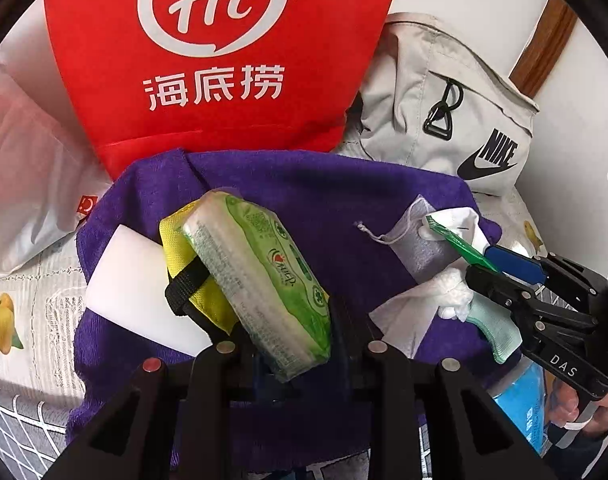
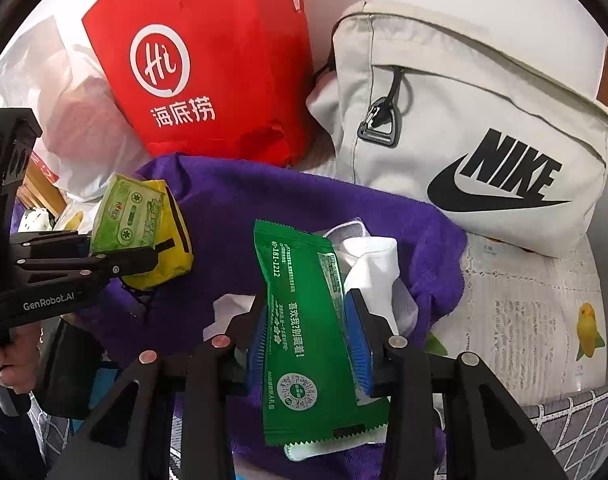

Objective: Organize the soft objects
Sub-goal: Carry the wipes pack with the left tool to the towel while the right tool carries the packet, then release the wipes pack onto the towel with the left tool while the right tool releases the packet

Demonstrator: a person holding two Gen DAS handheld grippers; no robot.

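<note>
Purple towel (image 1: 304, 192), plain and deep in tone. At twelve o'clock, red paper bag (image 1: 207, 60) with white "Hi" ring logo and white characters. At two o'clock, pale grey backpack (image 2: 464, 120) bearing black Nike swoosh. Light green tissue pack (image 1: 259, 280) printed with darker green cassette motifs, over yellow pouch (image 1: 179, 248) with black strap. Dark green sachet (image 2: 304, 320) with white lettering. White sock (image 2: 372, 268). Cream bedsheet (image 2: 524, 320) patterned with yellow mangoes. Blue pads (image 2: 358, 340) on black right gripper (image 2: 310, 340).
</note>
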